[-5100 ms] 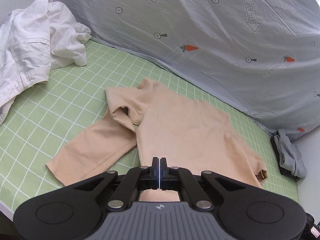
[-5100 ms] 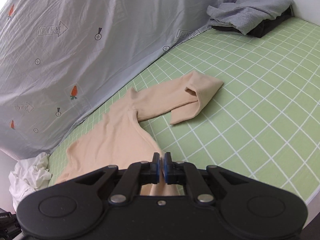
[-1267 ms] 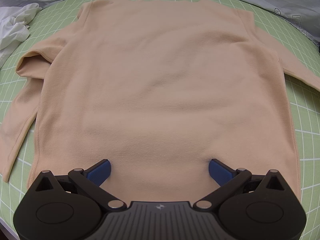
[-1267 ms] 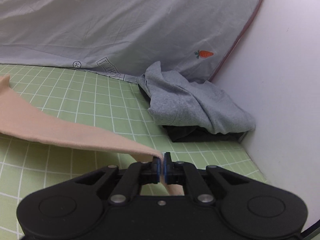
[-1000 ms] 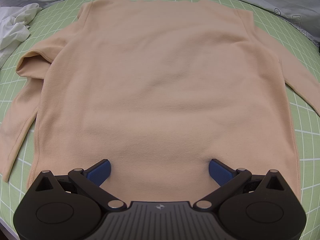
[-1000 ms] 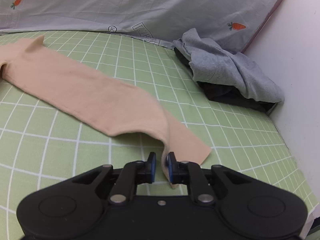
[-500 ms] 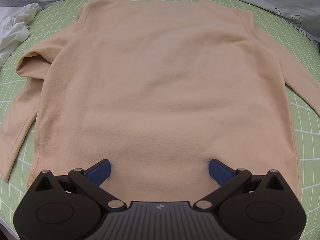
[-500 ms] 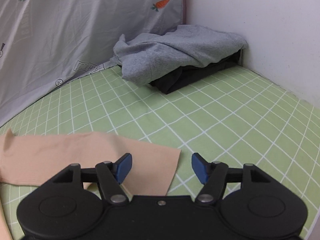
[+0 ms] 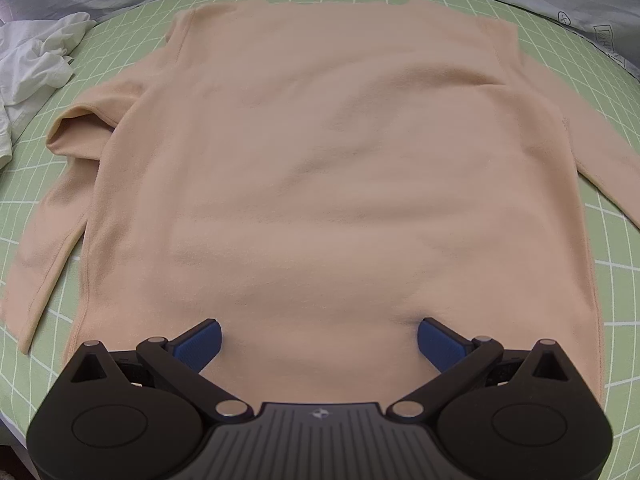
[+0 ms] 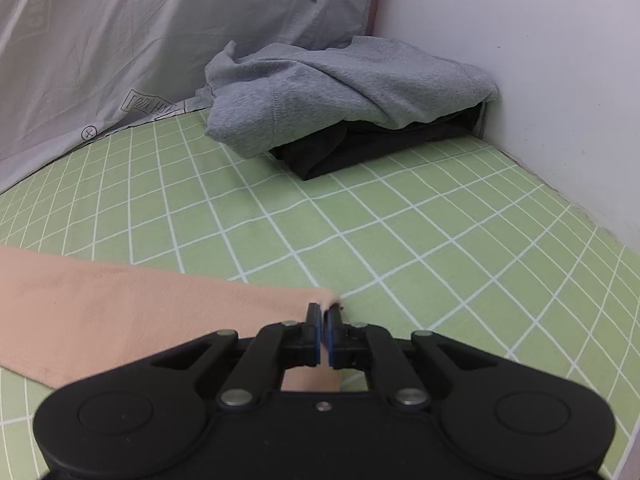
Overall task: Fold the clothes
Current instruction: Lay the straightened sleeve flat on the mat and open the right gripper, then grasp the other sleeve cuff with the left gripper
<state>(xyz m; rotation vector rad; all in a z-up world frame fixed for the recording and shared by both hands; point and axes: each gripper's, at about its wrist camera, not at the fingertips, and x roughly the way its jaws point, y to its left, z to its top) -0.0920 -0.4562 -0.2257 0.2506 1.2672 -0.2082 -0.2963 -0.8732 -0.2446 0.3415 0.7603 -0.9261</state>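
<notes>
At the bottom of the left wrist view, the left gripper hangs over the hem end of the beige top, its jaws spread wide, the blue pads standing well apart with bare cloth between them and nothing clamped. From there the top spreads flat up the frame, back side showing, its collar edge near the upper middle. One sleeve runs down the left side, doubled over on itself near the shoulder; the other sleeve slips off the right edge of the frame. All of it lies on the green checked sheet. A crumpled white garment sits in the upper left, just beside the top's shoulder but apart from it.

In the right wrist view, the right gripper sits at lower centre with its jaws drawn together on the cuff corner of the sleeve, a small tuft of beige cloth pinched at the tips. The sleeve stretches away flat toward the left edge of the frame. Farther up, well apart from the cuff, a grey garment lies heaped over a black garment in the corner, against the white wall. A grey carrot-print cover fills the upper left.
</notes>
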